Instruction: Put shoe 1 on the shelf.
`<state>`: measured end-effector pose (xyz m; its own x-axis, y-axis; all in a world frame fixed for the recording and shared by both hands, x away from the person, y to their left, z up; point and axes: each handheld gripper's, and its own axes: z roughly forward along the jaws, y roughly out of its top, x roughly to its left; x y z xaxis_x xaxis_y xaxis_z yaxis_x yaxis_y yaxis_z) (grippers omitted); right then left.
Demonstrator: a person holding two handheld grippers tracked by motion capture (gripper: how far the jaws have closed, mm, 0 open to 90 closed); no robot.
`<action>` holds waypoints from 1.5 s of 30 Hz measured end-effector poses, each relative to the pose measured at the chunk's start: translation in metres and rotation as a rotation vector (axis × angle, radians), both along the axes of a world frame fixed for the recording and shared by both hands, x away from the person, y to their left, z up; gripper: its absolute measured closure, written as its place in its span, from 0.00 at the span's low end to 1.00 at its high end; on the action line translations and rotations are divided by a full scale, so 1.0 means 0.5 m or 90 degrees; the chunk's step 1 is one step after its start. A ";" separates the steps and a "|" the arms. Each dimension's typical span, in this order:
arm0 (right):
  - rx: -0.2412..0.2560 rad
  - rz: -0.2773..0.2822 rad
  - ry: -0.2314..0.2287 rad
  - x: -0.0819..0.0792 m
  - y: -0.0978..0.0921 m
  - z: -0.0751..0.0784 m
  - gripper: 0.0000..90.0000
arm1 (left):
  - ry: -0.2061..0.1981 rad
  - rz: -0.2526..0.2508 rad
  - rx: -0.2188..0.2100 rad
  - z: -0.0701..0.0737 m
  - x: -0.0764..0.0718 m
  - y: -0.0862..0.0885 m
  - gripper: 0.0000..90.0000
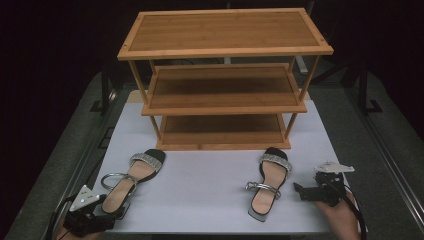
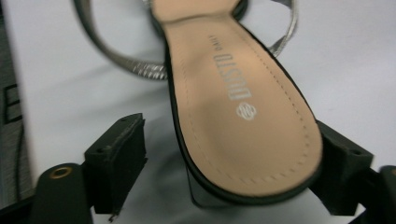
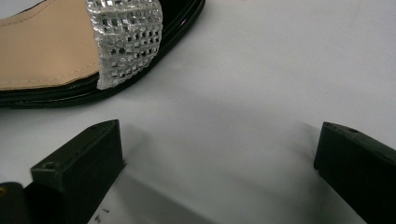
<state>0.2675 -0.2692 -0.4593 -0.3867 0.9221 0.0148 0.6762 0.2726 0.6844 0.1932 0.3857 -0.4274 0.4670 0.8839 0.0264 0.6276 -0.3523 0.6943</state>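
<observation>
- Sandals lie on the white table [image 1: 210, 172] in front of a three-tier wooden shoe rack [image 1: 225, 80]; I judge they should go onto it.
- Left sandal [image 1: 127, 182] has its heel between the wide jaws of the left tongs [image 2: 224, 154], not yet clamped, probably ready for gripping.
- Right sandal [image 1: 267, 185] lies just beside the right tongs [image 3: 219, 163], which are spread wide and empty.

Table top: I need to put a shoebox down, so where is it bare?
The widest free patch of the white table lies between the left sandal and the right sandal, in front of the wooden rack. All three rack shelves are bare too. The near corners are crowded by the left tongs and right tongs.
</observation>
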 end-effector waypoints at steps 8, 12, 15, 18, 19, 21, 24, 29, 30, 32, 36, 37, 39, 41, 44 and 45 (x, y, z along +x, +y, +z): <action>0.000 0.000 0.000 0.000 0.000 0.000 0.01 | -0.013 -0.022 -0.012 -0.005 0.016 0.017 0.24; 0.000 -0.002 0.000 0.000 0.000 0.000 0.01 | -0.034 -0.039 -0.003 0.000 0.030 0.001 0.21; 0.000 -0.004 0.000 0.000 0.001 0.000 0.01 | -0.029 -0.042 -0.009 -0.001 0.042 -0.003 0.20; 0.000 -0.004 0.000 0.000 0.001 0.000 0.01 | -0.023 -0.043 -0.003 -0.005 0.051 -0.007 0.20; 0.001 -0.005 0.000 0.000 0.001 0.000 0.01 | -0.021 -0.047 -0.003 -0.007 0.054 -0.009 0.20; 0.001 -0.005 0.000 0.000 0.001 0.000 0.01 | -0.015 -0.050 0.001 -0.010 0.058 -0.013 0.22; 0.000 -0.005 0.000 0.000 0.002 0.000 0.01 | -0.017 -0.049 0.009 -0.011 0.063 -0.017 0.26; 0.000 -0.006 0.000 0.000 0.002 0.000 0.00 | -0.012 -0.041 -0.005 -0.010 0.066 -0.009 0.37; 0.001 -0.006 0.000 0.000 0.002 0.000 0.00 | -0.011 -0.044 -0.005 -0.010 0.066 -0.009 0.39; 0.001 -0.006 0.000 0.000 0.002 0.000 0.00 | -0.006 -0.040 -0.006 -0.008 0.066 -0.010 0.41; 0.001 -0.006 0.000 0.000 0.002 0.000 0.00 | -0.001 -0.036 -0.009 -0.005 0.067 -0.011 0.42; 0.001 -0.007 0.000 0.000 0.002 0.000 0.01 | -0.002 -0.036 -0.009 -0.003 0.067 -0.011 0.42; 0.001 -0.006 0.000 0.000 0.002 0.000 0.00 | -0.008 -0.034 -0.018 0.004 0.065 -0.012 0.42; 0.001 -0.006 0.000 0.000 0.002 0.000 0.01 | -0.011 -0.036 -0.015 0.010 0.062 -0.012 0.42; 0.001 -0.006 0.000 0.000 0.002 0.000 0.01 | -0.019 -0.038 -0.012 0.015 0.058 -0.014 0.43; 0.001 -0.006 0.000 0.000 0.002 0.000 0.01 | -0.022 -0.038 -0.012 0.017 0.058 -0.015 0.43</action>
<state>0.2676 -0.2683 -0.4594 -0.3779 0.9257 0.0160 0.6787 0.2652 0.6848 0.2221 0.3783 -0.4191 0.5186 0.8546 0.0278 0.5807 -0.3759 0.7221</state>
